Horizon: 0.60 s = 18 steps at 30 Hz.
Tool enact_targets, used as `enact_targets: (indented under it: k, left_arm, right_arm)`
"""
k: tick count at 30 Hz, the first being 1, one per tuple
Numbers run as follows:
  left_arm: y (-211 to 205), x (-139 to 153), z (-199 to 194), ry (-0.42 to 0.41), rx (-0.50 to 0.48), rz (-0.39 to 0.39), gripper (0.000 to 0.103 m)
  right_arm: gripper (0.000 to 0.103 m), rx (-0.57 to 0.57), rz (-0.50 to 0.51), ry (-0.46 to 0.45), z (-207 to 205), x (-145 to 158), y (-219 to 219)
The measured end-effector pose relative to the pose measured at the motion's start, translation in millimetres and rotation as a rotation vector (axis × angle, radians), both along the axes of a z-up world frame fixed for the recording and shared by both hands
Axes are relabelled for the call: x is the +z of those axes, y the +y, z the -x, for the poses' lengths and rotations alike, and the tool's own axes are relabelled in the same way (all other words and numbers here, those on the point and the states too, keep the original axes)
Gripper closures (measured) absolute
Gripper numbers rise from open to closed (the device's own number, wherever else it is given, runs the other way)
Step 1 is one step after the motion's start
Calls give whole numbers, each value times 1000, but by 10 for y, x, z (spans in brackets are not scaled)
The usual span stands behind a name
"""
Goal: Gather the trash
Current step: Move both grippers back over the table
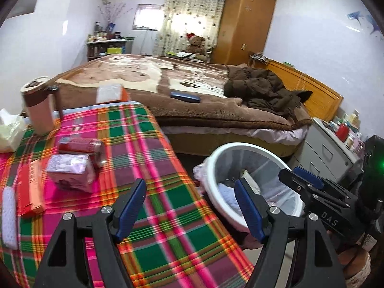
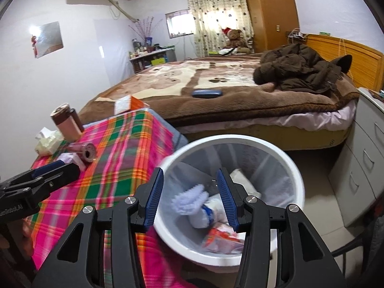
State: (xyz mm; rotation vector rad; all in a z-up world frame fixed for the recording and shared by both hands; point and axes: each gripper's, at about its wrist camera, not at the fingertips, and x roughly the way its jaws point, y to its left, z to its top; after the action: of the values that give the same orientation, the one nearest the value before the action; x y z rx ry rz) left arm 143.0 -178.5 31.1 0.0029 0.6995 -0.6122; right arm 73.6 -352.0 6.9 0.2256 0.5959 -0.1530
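A white trash bin [image 2: 297, 168] stands on the floor beside the plaid-covered table [image 1: 148, 158]; it also shows in the left wrist view [image 1: 216, 168]. Inside it lie a white fluffy sock [image 2: 189, 199] and a red-and-white wrapper [image 2: 220, 240]. My right gripper [image 2: 190, 192] is open and empty over the bin. My left gripper [image 1: 189, 204] is open and empty above the table's right edge. On the table lie a red can on its side [image 1: 81, 147], a pink wrapped packet [image 1: 69, 172], an orange box [image 1: 31, 189] and a white strip [image 1: 8, 216].
A brown tumbler [image 1: 39, 105], a crumpled tissue bag [image 1: 9, 129] and an orange-white box [image 1: 110, 93] stand at the table's far side. A bed [image 1: 192, 88] with a dark coat [image 1: 261, 88] and a blue case [image 1: 186, 96] lies behind. Grey drawers [image 1: 321, 153] stand right.
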Motion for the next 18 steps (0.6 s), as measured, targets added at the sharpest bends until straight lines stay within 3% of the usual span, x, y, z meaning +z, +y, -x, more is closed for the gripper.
enact_targets:
  k: [9, 18]
  left_arm:
    - [659, 25, -48, -38, 139, -3, 24]
    - [1326, -88, -258, 3, 295, -7, 24]
  right_arm:
    - [47, 117, -3, -4, -217, -7, 385]
    - [46, 241, 2, 16, -440, -34, 761]
